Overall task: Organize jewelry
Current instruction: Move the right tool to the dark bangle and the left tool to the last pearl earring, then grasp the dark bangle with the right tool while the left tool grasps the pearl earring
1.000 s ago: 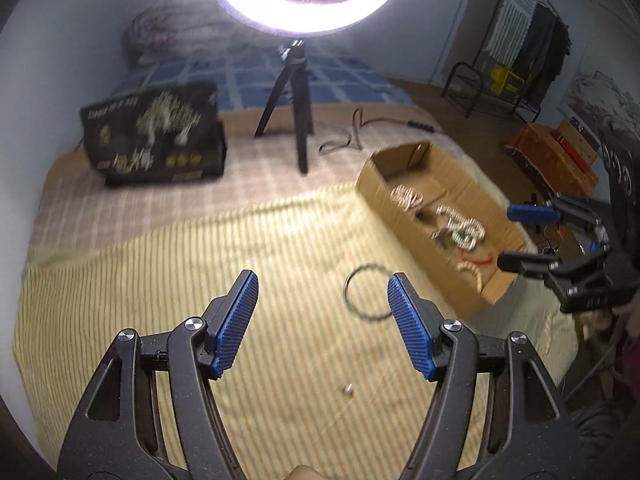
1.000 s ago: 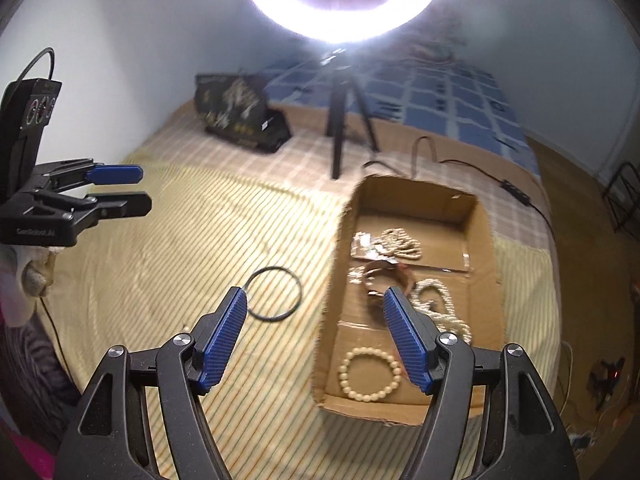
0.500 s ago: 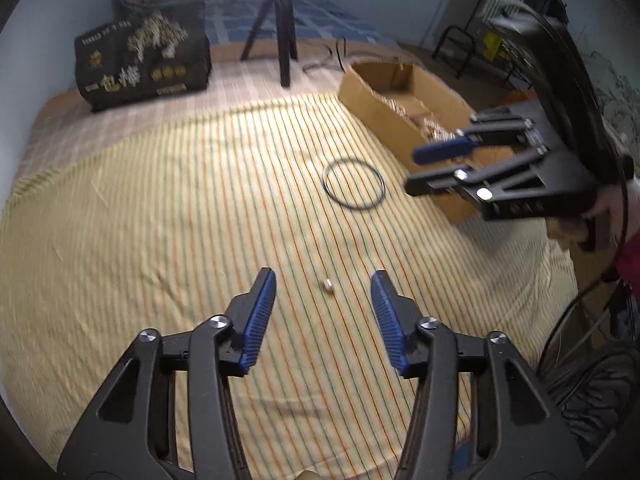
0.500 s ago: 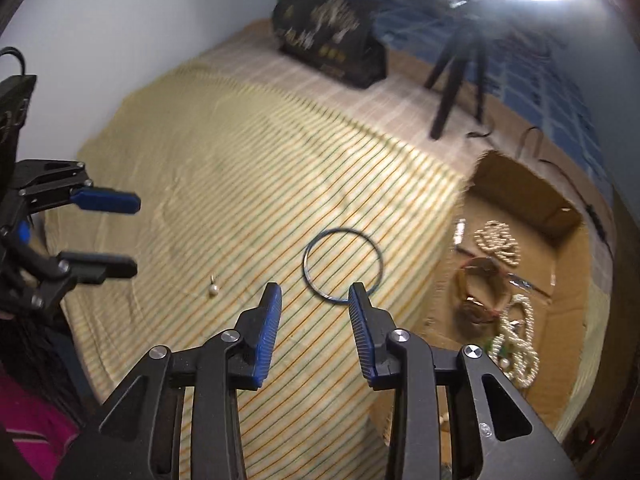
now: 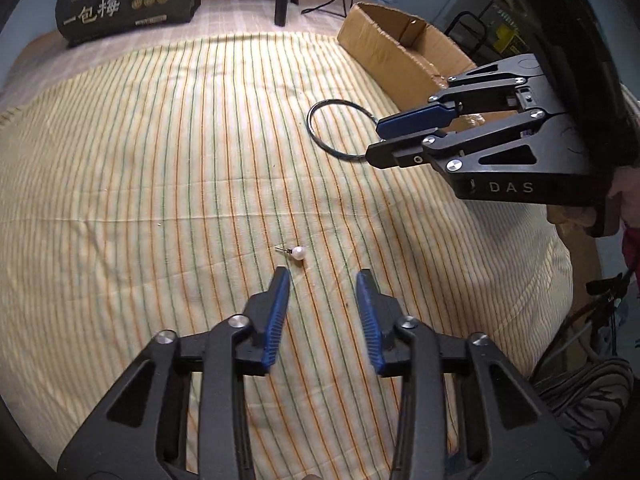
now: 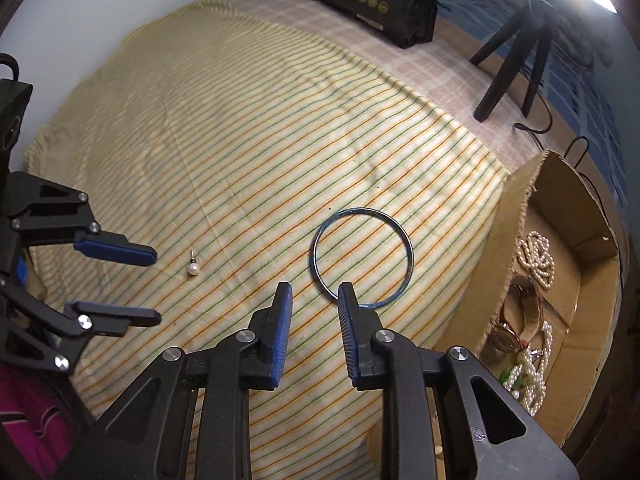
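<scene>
Right now I have both tongs angled down at the bed's striped cloth [image 5: 160, 160], one per loose piece, so each can be lifted into the cardboard box [image 6: 560, 208]. My left tongs [image 5: 322, 276] are closing, nothing between them; the tiny round pearl stud [image 5: 298, 253], thin post sticking out, lies just ahead of the tips. My right tongs [image 6: 314, 290] are closing too, still empty, tips at the near rim of the thin, hard blue-metal bangle [image 6: 362, 256]. Beaded strands already lie in the box.
</scene>
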{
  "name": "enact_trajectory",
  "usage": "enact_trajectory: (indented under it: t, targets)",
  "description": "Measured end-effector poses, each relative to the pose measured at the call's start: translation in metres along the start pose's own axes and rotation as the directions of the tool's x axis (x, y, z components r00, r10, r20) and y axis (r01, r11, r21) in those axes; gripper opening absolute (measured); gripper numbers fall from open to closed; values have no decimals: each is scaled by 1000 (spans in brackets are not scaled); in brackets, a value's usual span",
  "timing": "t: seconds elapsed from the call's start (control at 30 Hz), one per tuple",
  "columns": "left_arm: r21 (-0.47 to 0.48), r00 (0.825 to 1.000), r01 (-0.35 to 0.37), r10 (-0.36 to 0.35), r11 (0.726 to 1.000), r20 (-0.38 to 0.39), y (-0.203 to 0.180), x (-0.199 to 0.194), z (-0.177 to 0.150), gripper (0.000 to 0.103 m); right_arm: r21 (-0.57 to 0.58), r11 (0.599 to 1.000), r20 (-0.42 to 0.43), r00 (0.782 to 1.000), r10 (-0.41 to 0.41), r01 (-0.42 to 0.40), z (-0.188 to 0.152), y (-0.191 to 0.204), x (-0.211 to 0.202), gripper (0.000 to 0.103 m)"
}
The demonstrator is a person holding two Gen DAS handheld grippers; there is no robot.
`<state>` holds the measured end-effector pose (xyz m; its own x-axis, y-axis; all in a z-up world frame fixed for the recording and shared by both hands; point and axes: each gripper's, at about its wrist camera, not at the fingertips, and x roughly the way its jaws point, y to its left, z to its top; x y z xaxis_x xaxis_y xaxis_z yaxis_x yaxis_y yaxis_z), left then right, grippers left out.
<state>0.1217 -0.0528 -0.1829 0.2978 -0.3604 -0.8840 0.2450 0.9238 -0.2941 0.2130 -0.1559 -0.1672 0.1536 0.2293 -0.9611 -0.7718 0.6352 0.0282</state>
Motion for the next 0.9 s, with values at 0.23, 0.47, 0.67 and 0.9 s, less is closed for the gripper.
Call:
enact_trajectory:
  t: [0.23,0.47,0.67,0.9]
  targets:
    - [-47,1000,-1,0,999,-16,8,13,5,31,3,1000,-20,1000,19,-19,5,1,11,18]
    - [-70,1000,-5,3,998,-24,11,24,10,31,14,1000,-25,999,24,-24,8,-1,18,18]
    - [-45,998,-53,52,998,-17,6,33,15,22,22,999,-27,999,35,-34,6,-5,22,18]
    - [-38,996,-91,91,995,-5,8,39,20,10,40,998,-27,998,52,-50,6,-11,34,18]
